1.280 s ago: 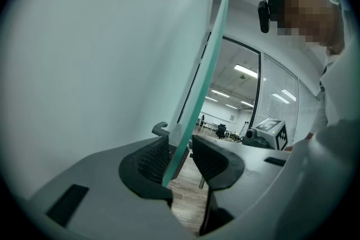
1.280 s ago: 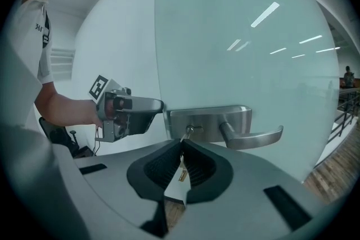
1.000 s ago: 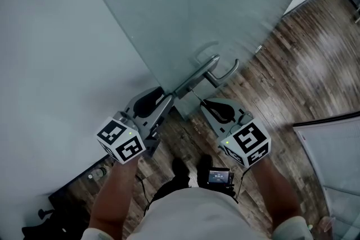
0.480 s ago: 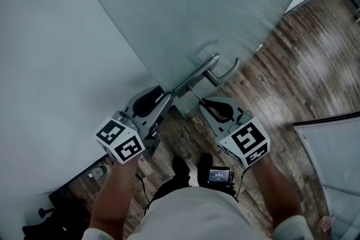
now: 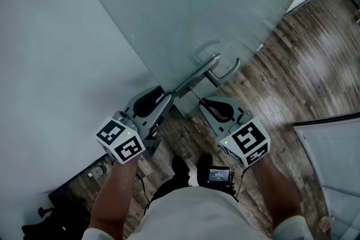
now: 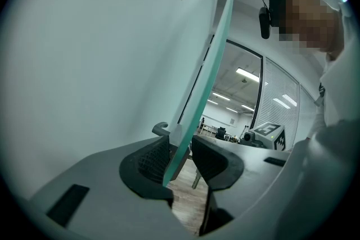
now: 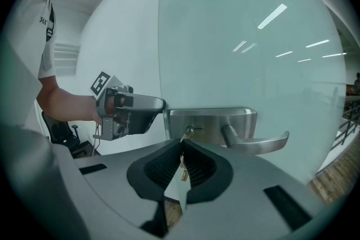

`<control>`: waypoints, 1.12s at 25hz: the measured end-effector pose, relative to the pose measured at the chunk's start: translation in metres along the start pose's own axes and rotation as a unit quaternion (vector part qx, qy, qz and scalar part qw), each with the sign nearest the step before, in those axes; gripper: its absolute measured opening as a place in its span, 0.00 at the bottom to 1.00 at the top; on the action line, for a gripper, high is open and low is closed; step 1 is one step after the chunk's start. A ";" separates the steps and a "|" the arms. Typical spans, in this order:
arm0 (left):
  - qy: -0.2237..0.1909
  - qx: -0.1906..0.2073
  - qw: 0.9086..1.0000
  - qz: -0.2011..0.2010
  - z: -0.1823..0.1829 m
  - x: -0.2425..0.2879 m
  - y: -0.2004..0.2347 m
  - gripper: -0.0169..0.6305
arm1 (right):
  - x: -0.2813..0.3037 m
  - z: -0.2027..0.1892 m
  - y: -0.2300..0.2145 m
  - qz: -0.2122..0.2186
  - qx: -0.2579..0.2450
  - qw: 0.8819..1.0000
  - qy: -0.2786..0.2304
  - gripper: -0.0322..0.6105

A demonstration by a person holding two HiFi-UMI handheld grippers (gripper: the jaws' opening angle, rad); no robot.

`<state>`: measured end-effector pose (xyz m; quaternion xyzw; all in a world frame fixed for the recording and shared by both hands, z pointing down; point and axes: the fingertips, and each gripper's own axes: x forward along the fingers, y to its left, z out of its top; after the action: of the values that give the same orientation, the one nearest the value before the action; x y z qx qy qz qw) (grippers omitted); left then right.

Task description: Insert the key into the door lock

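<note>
Nothing has visibly shifted over the last second. The left gripper jaws pinch the glass door by its edge, steadying it. The right gripper jaws pinch the key, its tip at the door lock; insertion seems to be under way.

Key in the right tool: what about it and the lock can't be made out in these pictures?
- Whether the key's tip is in the lock: right gripper view, pads of the right tool cover the blade.
- Head view: the key is too small to read.
- Left gripper view: the glass door's edge, between pads of the left tool, hides the lock's face.
</note>
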<state>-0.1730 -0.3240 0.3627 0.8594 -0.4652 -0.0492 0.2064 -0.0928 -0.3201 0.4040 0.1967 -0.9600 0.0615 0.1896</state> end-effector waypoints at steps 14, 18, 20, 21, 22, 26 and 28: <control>-0.002 -0.005 1.000 -0.005 0.001 -0.001 -0.001 0.24 | 0.004 -0.001 -0.004 0.002 0.007 1.000 0.001 0.08; -0.004 -0.008 1.000 -0.005 0.002 -0.001 -0.002 0.24 | 0.005 -0.001 -0.004 0.002 0.008 1.000 0.001 0.08; -0.005 -0.010 1.000 -0.007 0.000 -0.001 -0.002 0.24 | 0.006 -0.002 -0.005 0.003 0.008 1.000 0.001 0.08; -0.004 -0.010 1.000 -0.009 -0.001 -0.001 -0.002 0.23 | 0.007 -0.003 -0.005 0.003 0.008 1.000 0.001 0.08; -0.003 -0.009 1.000 -0.011 -0.001 -0.001 -0.003 0.22 | 0.007 -0.002 -0.005 0.003 0.008 1.000 0.000 0.08; 0.001 -0.001 1.000 -0.012 0.001 -0.002 -0.005 0.20 | 0.007 0.003 -0.004 0.004 0.005 1.000 0.000 0.08; 0.004 0.002 1.000 -0.015 0.000 -0.001 -0.005 0.19 | 0.009 0.003 -0.004 0.005 0.003 1.000 0.002 0.08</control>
<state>-0.1698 -0.3206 0.3604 0.8667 -0.4517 -0.0480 0.2062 -0.0996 -0.3279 0.4049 0.1925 -0.9604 0.0661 0.1902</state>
